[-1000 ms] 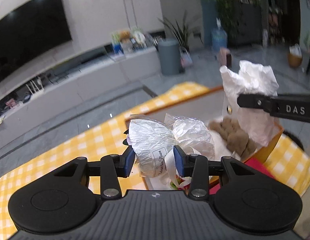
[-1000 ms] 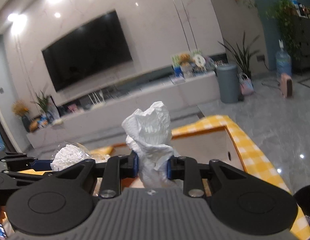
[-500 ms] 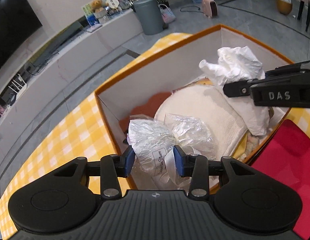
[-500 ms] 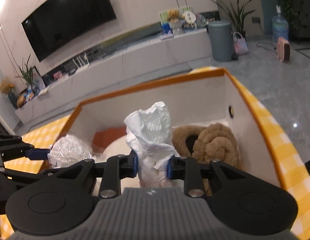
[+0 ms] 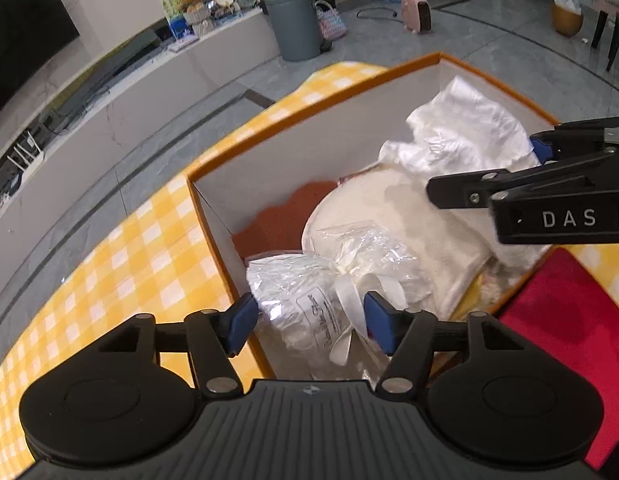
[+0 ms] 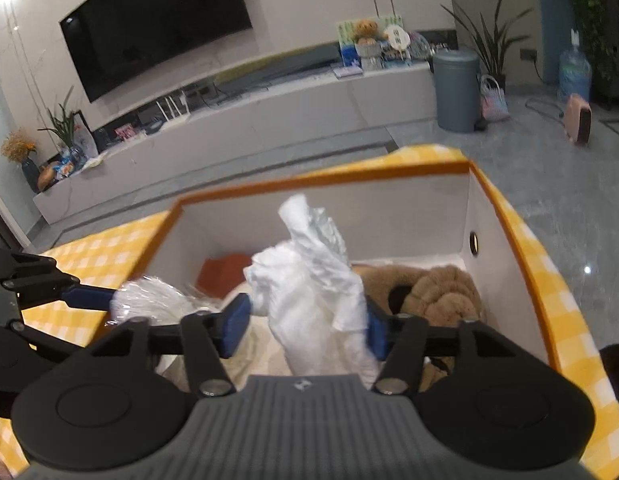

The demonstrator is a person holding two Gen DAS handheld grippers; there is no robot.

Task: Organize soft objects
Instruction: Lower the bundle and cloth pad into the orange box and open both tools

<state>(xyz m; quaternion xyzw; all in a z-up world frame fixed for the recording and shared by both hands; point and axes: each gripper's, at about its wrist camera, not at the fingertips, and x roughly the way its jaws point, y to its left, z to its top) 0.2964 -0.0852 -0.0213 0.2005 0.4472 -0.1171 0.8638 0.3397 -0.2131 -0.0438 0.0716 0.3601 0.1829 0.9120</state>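
An orange-rimmed box (image 5: 309, 92) with white inner walls stands on the yellow checked tablecloth. My left gripper (image 5: 309, 314) is open over the box's near left corner, with a clear crinkly bag with a white ribbon (image 5: 329, 280) loose between its blue pads. My right gripper (image 6: 305, 328) is open too, with a crumpled white bag (image 6: 313, 280) between its pads; this bag also shows in the left wrist view (image 5: 461, 132). Inside the box lie a cream cushion (image 5: 393, 208), an orange cloth (image 5: 277, 224) and a brown plush toy (image 6: 437, 292).
A red mat (image 5: 557, 336) lies on the tablecloth (image 5: 129, 256) right of the box. Beyond the table are grey floor, a low white TV bench (image 6: 269, 116), a grey bin (image 6: 455, 88) and a pink heater (image 6: 577, 124).
Both grippers came down from above the box to inside its rim with their bags. Their jaws, shut half a second ago, have now spread apart and let the bags loose.
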